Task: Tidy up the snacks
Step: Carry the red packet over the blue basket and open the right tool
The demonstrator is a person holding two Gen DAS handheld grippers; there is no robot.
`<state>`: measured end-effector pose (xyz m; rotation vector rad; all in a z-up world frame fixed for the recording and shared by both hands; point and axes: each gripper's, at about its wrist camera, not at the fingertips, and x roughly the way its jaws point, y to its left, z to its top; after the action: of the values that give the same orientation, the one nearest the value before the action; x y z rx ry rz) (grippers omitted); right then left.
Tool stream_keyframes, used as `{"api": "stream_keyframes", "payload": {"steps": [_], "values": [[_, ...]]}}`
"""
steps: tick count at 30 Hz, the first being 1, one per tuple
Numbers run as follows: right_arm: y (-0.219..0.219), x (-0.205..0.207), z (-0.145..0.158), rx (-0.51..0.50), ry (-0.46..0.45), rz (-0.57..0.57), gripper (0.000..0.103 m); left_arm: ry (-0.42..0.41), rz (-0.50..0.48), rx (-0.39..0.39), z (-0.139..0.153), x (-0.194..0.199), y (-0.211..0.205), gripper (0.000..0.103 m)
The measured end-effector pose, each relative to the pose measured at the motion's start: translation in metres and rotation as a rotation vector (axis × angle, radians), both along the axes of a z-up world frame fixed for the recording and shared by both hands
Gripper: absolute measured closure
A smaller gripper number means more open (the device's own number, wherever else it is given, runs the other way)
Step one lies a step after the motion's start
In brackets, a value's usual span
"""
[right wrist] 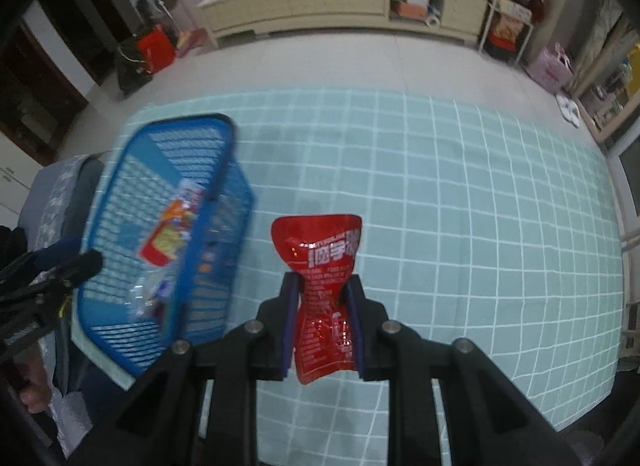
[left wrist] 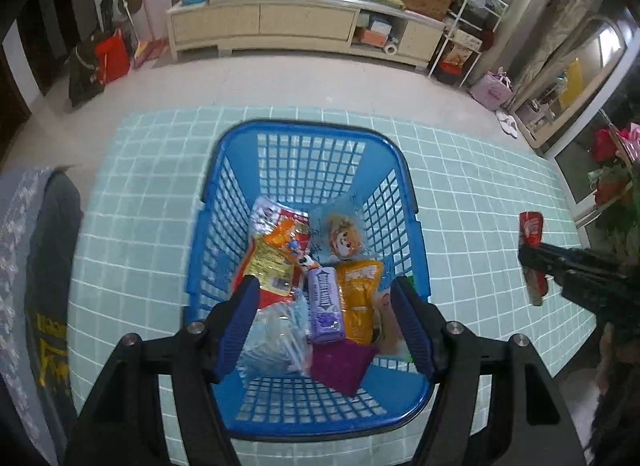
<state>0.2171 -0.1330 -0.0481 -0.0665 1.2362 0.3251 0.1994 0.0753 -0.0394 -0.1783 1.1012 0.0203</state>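
Observation:
A blue mesh basket [left wrist: 308, 133] stands on the teal checked tablecloth and holds several snack packs: a purple bar [left wrist: 325, 306], an orange pack [left wrist: 359, 298], a yellow-red bag [left wrist: 276, 258] and a pack with a cartoon dog [left wrist: 343, 240]. My left gripper [left wrist: 326, 318] hangs open over the basket with nothing between its fingers. To the right, my right gripper [right wrist: 323, 294] is shut on a red snack pouch [right wrist: 320, 250], pinched at its waist and lifted off the cloth. That pouch [left wrist: 531, 225] and the right gripper [left wrist: 538, 262] also show in the left wrist view.
The basket [right wrist: 132, 185] sits left of the pouch. The tablecloth [right wrist: 480, 205] stretches bare to the right. Beyond the table lie a tiled floor, a long cream cabinet [left wrist: 280, 21] and a wire shelf [left wrist: 472, 25]. A chair with a grey garment [left wrist: 44, 266] stands at left.

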Motion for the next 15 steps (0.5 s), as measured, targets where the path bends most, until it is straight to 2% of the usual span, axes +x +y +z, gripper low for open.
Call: {"api": "stream_keyframes", "payload": {"steps": [3,8,11,12,14,15], "values": [[0.008,-0.013,0.015,0.029,-0.018,0.020,0.076,-0.025,0.021,0.011,0.010,-0.010,0.006,0.037],[0.021,-0.029,0.036,0.060,-0.062,0.067,0.076,-0.084,0.007,-0.035,0.026,-0.025,0.018,0.037],[0.040,-0.034,0.046,0.076,-0.084,0.105,0.076,-0.110,0.011,-0.009,0.033,-0.033,0.027,0.036],[0.044,-0.034,0.045,0.076,-0.085,0.111,0.076,-0.116,0.014,0.002,0.033,-0.034,0.030,0.032],[0.052,-0.034,0.046,0.080,-0.086,0.125,0.076,-0.125,0.018,0.021,0.032,-0.037,0.035,0.012],[0.056,-0.034,0.046,0.081,-0.085,0.133,0.076,-0.134,0.023,0.034,0.031,-0.039,0.039,0.010]]}}
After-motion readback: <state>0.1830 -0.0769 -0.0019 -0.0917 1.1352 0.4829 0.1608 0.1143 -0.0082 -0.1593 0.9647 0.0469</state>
